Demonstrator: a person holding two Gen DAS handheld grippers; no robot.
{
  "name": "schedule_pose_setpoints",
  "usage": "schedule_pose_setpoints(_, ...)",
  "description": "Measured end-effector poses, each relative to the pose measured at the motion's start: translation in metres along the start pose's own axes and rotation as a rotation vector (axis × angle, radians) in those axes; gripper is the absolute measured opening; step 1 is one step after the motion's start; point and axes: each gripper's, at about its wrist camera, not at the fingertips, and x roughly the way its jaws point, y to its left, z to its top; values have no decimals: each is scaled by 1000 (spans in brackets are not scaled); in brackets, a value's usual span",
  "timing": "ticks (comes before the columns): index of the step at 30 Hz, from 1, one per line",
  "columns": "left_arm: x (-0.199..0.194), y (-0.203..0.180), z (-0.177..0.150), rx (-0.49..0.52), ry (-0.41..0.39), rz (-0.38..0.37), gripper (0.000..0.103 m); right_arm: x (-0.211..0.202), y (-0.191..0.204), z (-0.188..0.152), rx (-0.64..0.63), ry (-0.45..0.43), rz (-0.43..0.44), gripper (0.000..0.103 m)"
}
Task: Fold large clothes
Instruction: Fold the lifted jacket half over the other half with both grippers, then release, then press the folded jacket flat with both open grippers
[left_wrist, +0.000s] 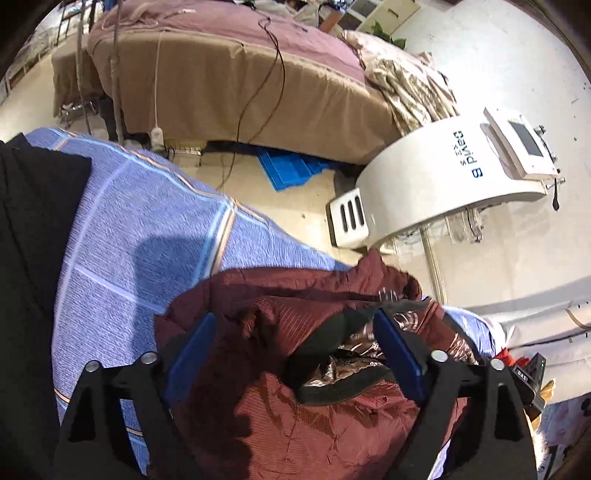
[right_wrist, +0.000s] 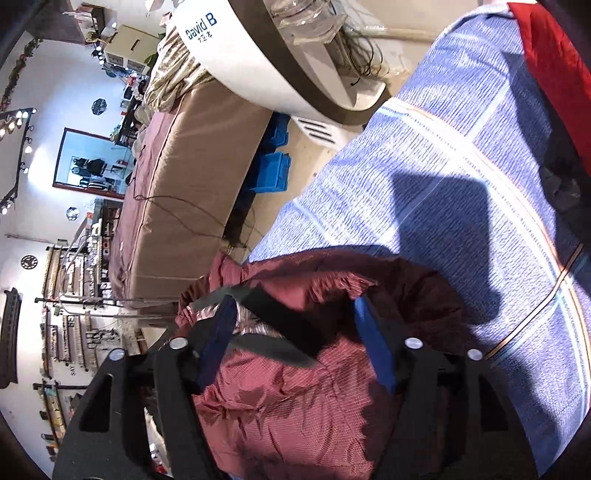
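Two sets of jaws are mine, and both stand wide apart over the same maroon garment (left_wrist: 295, 413), which lies bunched on the blue checked sheet (left_wrist: 140, 229) of the bed I work on.

Through my left wrist camera, a black garment (left_wrist: 29, 258) lies at the far left on the sheet. My left gripper (left_wrist: 295, 354) straddles the maroon cloth near its dark collar (left_wrist: 332, 369), blue pads (left_wrist: 192, 354) open on either side, gripping nothing. Across the floor stands a second bed under a tan and mauve cover (left_wrist: 229, 92), with a flattened blue crate (left_wrist: 291, 166) lying on the floor at its foot; what it holds, if anything, I cannot tell. A white machine (left_wrist: 436, 173) with a small screen leans in at the right.

Through my right wrist camera, wall racks (right_wrist: 70, 295) fill the far left, then the tan bed (right_wrist: 184, 166). Blue bins (right_wrist: 273, 173) sit stacked on the floor just beside it; their insides are hidden from me. My right gripper (right_wrist: 295, 328) also hangs open over the maroon garment (right_wrist: 288, 398), one pad (right_wrist: 373, 347) on each side of the crumpled fabric, not pinching it. Beyond spreads the blue sheet (right_wrist: 443, 155), and a red cloth (right_wrist: 554, 66) lies at its far right edge.
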Motion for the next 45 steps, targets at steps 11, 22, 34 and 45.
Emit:
schedule_pose_setpoints(11, -4, 6, -45, 139, 64, 126, 88, -13, 17, -69, -353, -36, -257, 73)
schedule_pose_setpoints(22, -13, -22, -175, 416, 58, 265, 88, -7, 34, -210, -799, -1, -385, 75)
schedule_pose_setpoints(34, 4, -54, -218, 542, 114, 290, 92, 16, 36, -248, -860, 85, -412, 75)
schedule_pose_setpoints(45, 37, -61, -205, 561, 162, 335, 97, 47, 54, -222, -888, 102, -458, 80)
